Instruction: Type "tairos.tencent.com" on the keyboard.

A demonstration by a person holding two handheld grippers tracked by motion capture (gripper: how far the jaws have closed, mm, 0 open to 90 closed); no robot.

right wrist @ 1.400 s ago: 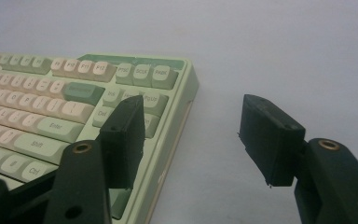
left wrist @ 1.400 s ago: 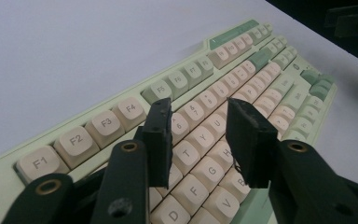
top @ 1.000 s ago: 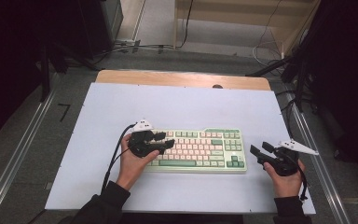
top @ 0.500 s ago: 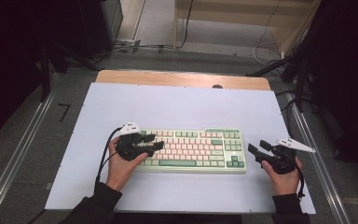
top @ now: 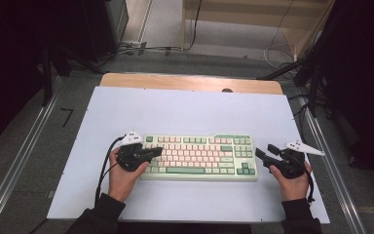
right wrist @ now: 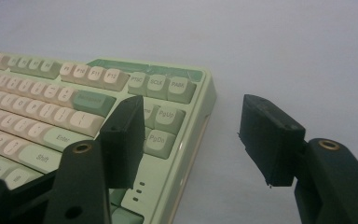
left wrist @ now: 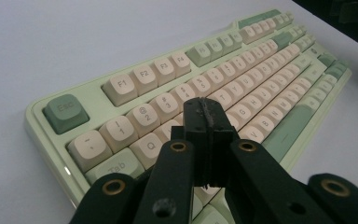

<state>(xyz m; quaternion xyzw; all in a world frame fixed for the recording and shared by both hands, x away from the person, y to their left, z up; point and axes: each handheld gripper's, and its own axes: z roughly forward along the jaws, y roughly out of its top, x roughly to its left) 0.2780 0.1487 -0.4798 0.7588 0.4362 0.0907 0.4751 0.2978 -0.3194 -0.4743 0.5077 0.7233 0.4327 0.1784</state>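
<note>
Left hand-held gripper (top: pixel 152 152): jaws have just closed and now stand pressed together with nothing between them; in the left gripper view (left wrist: pixel 207 122) the joined tips sit low over the keyboard (top: pixel 199 156), above the upper-left letter keys just past Q, whether they touch a key cannot be told. The left hand (top: pixel 121 178) holding this hand-held gripper lies just short of the keyboard's left end, its cable (top: pixel 102 170) looping back toward the sleeve. Right hand-held gripper (top: pixel 265 155): jaws wide apart, holding nothing; in the right gripper view (right wrist: pixel 193 140) one jaw stands over the navigation keys at the keyboard's right end and the other over bare tabletop (right wrist: pixel 284 56) beside that end, neither pressing on the case. The right hand (top: pixel 292 180) sits just outside the keyboard's right edge, with the grey three-cornered plate (top: pixel 302 146) on top of its hand-held gripper. The keyboard, pale green with cream and green keys, lies flat between the two hand-held grippers, long side across the white tabletop (top: pixel 185 112). Beyond it the white surface ends at a wooden strip (top: pixel 175 82).
</note>
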